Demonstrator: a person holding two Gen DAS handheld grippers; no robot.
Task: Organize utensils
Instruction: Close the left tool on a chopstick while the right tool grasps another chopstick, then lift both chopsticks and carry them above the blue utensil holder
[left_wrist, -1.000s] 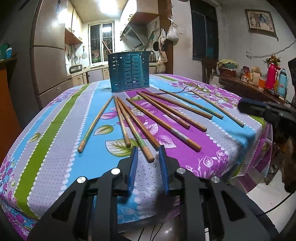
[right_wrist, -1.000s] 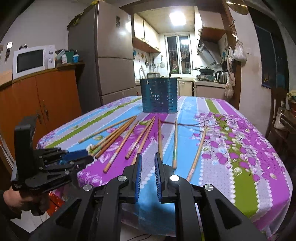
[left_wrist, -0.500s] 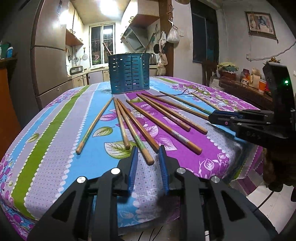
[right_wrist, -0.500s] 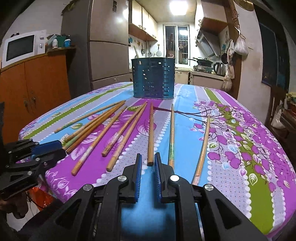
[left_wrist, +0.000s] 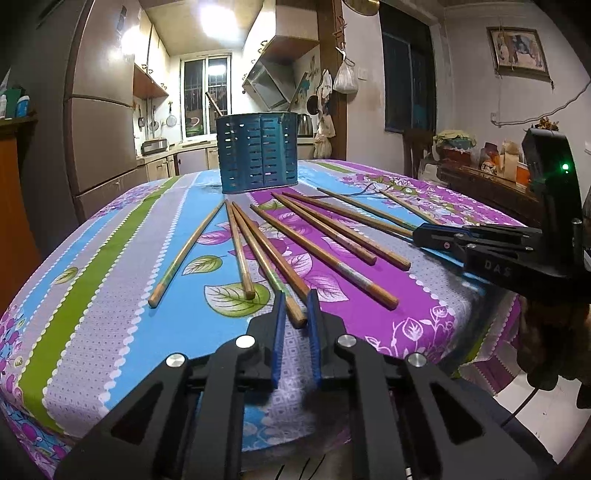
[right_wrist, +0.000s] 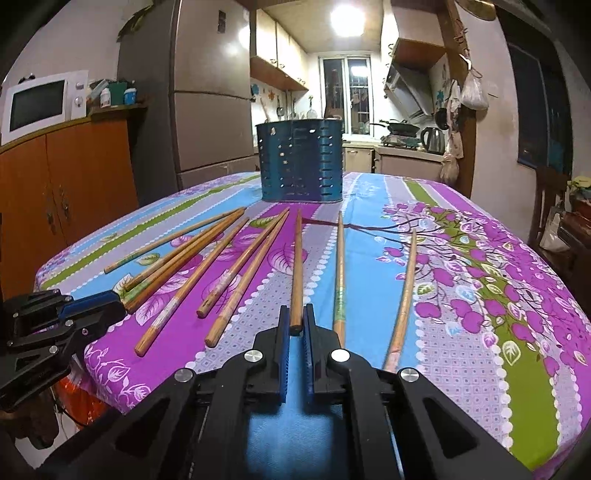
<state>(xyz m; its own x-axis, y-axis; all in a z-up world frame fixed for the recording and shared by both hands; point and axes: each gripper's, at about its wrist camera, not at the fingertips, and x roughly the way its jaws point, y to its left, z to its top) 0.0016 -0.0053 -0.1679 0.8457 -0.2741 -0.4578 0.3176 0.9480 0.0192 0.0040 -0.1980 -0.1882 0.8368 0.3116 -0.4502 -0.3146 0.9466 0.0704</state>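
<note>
Several wooden chopsticks lie fanned out on the flowered tablecloth (left_wrist: 92, 295). A blue slotted utensil holder (left_wrist: 256, 152) stands upright behind them; it also shows in the right wrist view (right_wrist: 301, 160). My left gripper (left_wrist: 294, 308) is open, its jaws on either side of the near end of one chopstick (left_wrist: 273, 264). My right gripper (right_wrist: 295, 319) is open, its jaws on either side of the near end of another chopstick (right_wrist: 296, 269). Each gripper also shows in the other's view, the right (left_wrist: 424, 232) and the left (right_wrist: 110, 301).
The table's front edge lies just under both grippers. A fridge (right_wrist: 210, 107) and an orange cabinet with a microwave (right_wrist: 40, 103) stand to the left. A sideboard with jars (left_wrist: 491, 177) stands to the right. Kitchen counters lie behind the table.
Both grippers have moved forward toward the table. Each now has the near end of a chopstick between its open jaws. The right gripper has come further in over the table edge.
</note>
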